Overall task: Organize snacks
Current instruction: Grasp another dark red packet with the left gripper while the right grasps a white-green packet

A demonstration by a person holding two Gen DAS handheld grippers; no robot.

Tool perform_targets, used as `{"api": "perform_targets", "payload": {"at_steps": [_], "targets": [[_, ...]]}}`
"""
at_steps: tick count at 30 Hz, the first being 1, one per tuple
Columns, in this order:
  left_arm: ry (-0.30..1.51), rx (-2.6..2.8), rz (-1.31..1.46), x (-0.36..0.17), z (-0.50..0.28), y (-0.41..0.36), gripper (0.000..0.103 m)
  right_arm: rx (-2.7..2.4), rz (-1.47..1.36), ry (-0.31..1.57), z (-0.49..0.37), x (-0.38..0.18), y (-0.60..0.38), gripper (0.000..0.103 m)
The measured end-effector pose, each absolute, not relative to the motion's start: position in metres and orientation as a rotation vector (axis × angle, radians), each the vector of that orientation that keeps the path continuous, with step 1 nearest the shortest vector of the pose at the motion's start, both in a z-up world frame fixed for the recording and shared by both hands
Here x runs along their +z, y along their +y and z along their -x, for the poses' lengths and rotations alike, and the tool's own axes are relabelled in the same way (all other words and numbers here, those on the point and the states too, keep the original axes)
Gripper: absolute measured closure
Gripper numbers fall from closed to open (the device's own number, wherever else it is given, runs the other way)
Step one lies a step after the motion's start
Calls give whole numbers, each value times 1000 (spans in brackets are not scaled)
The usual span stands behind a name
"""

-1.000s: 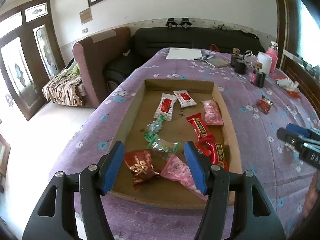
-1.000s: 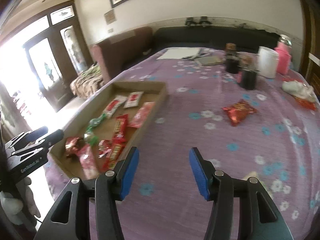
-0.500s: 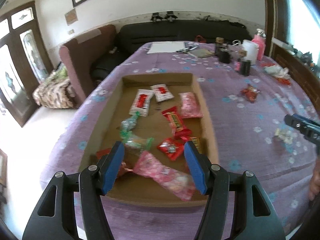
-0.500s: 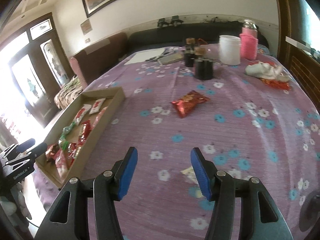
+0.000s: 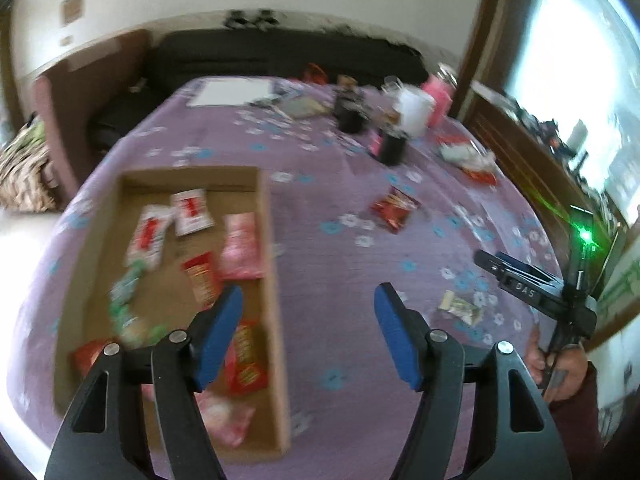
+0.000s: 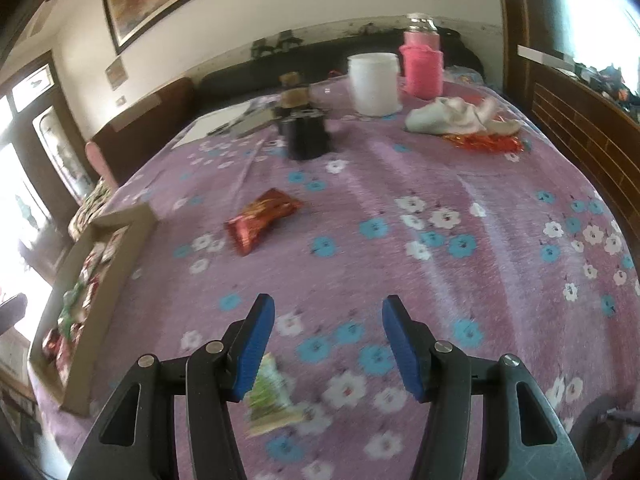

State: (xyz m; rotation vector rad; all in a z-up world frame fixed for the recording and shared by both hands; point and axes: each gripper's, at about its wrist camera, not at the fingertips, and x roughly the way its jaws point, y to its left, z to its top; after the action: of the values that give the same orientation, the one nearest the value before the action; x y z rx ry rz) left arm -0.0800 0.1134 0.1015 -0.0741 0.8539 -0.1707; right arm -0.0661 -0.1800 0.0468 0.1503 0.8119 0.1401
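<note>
A purple flowered tablecloth (image 6: 460, 200) covers the table, with a dark sofa (image 5: 280, 56) beyond. A red foil snack packet (image 6: 262, 220) lies loose mid-table; a small pale wrapper (image 6: 268, 396), blurred, lies just beside the right gripper (image 6: 328, 346), whose jaws stand apart, empty. The cardboard tray (image 5: 276, 280) holds red, pink and green packets. The left gripper (image 5: 308, 332) is seen opening, nothing between its jaws.
</note>
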Motion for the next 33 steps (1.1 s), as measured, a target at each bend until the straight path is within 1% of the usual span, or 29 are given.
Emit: {"api": "perform_targets", "payload": {"at_steps": [5,8,12,17,21,22,23,24,26,33], "targets": [[928,-249,-39,82,17,51,36,172,-248,847,59,28,-199,44],[972,-309,-28,64,-23,25,36,191,-302,862,59,25,-210,44],[966,-328,-93,44,-68,-9,36,245,-390,901,56,20,-216,44],[962,-331,-236,22,-100,-44,36,266,-401,919,55,19,-211,43],[972,-320,-290,9,-104,-49,36,267,-368,921,54,19,-205,42],[973,-314,-299,10,-102,-48,38,272,-362,922,54,19,-203,42],[975,-319,-291,10,-102,-48,48,280,-357,925,55,19,-202,42],[982,-330,-276,12,-100,-47,67,286,-352,927,55,19,-201,42],[973,-309,-282,17,-92,-45,69,310,-329,934,55,18,-196,43],[979,-334,-198,37,-64,-20,69,406,-249,958,61,19,-176,42]]}}
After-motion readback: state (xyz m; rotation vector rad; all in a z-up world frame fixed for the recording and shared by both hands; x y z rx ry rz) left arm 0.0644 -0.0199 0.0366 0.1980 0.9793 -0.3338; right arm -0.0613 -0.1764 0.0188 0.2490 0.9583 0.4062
